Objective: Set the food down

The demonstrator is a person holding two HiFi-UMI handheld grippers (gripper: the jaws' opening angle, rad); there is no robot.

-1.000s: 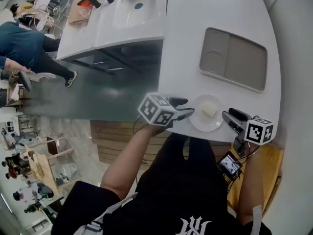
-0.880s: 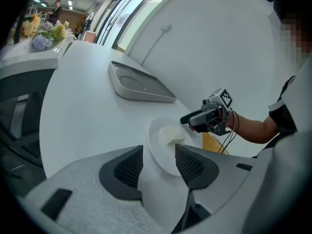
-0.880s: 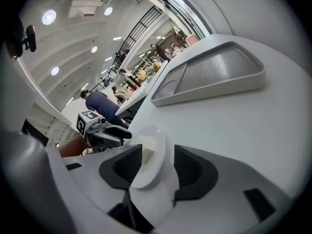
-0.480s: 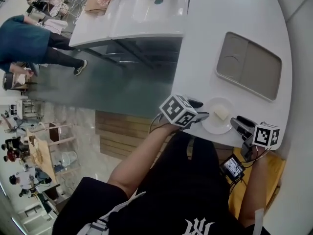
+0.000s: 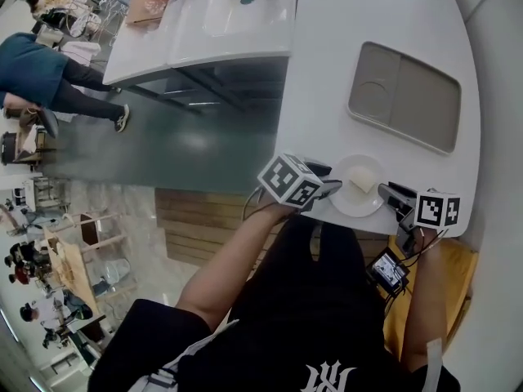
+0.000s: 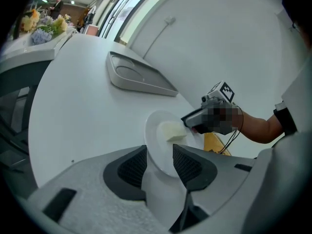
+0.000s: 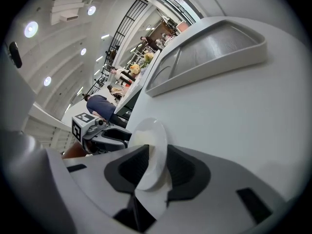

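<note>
Though edge-on for our right gripper (image 7: 157,155), plate (image 6: 157,140) with pale food block (image 6: 174,130); both jaw pairs just closing, right tight on rim, left gripper (image 6: 160,162) kinda loose.

White plate (image 5: 359,208), pale yellow food (image 5: 360,178) — grey-beige tray (image 5: 404,96), white table (image 5: 368,23).

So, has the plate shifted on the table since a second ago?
No. The plate lies just off the near left corner of the tray, by the near edge of the table, as before.
</note>
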